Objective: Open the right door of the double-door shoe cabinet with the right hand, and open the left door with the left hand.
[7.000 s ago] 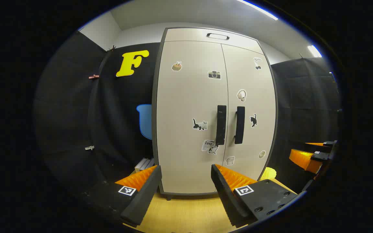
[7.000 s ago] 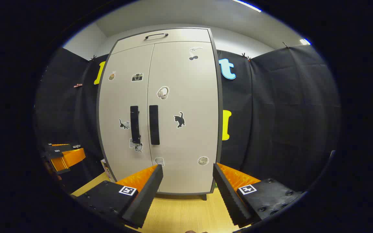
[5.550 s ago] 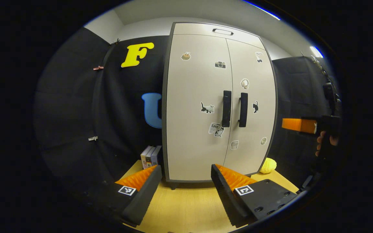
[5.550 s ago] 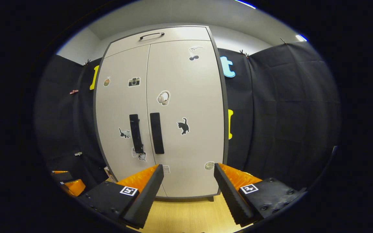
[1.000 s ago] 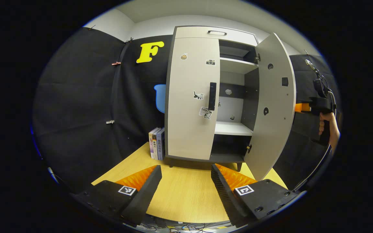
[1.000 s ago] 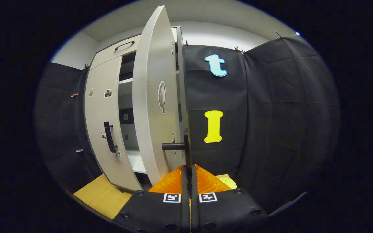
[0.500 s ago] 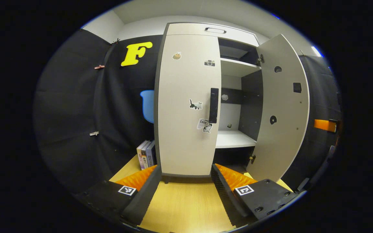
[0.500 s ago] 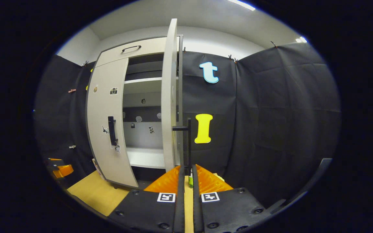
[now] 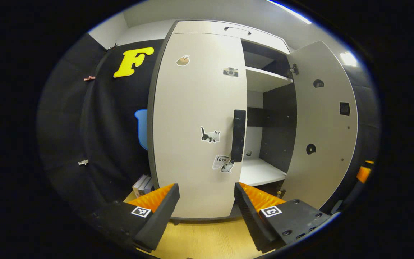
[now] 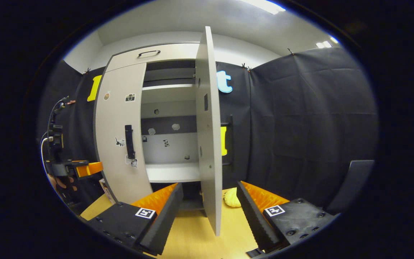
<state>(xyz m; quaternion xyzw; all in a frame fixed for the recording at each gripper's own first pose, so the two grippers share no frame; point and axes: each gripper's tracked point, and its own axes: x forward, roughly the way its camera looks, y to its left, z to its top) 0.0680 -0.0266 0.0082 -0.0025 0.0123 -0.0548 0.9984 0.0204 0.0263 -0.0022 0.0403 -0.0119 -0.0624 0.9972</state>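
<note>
The pale shoe cabinet has its left door [image 9: 192,126] closed, with a black handle [image 9: 238,135] at its inner edge. My left gripper [image 9: 205,187] is open, a short way in front of that door and below the handle. The right door [image 9: 323,126] stands swung wide. In the right gripper view this right door [image 10: 210,144] is edge-on, its handle [image 10: 230,140] on the far side. My right gripper [image 10: 210,185] is open with the door's lower edge between its fingers, untouched. The left gripper [image 10: 84,168] appears at far left, held by a hand [image 10: 58,181].
Inside the cabinet are white shelves [image 10: 171,172] and a dark back panel. Books [image 9: 142,185] stand left of the cabinet on the wooden table [image 9: 207,237]. A yellow object [image 10: 231,198] lies behind the open door. A drawer front with a handle [image 9: 237,30] tops the cabinet.
My right gripper has opened, let go of the right door's handle and drawn back; the door swung fully wide. My left gripper has moved closer to the left door.
</note>
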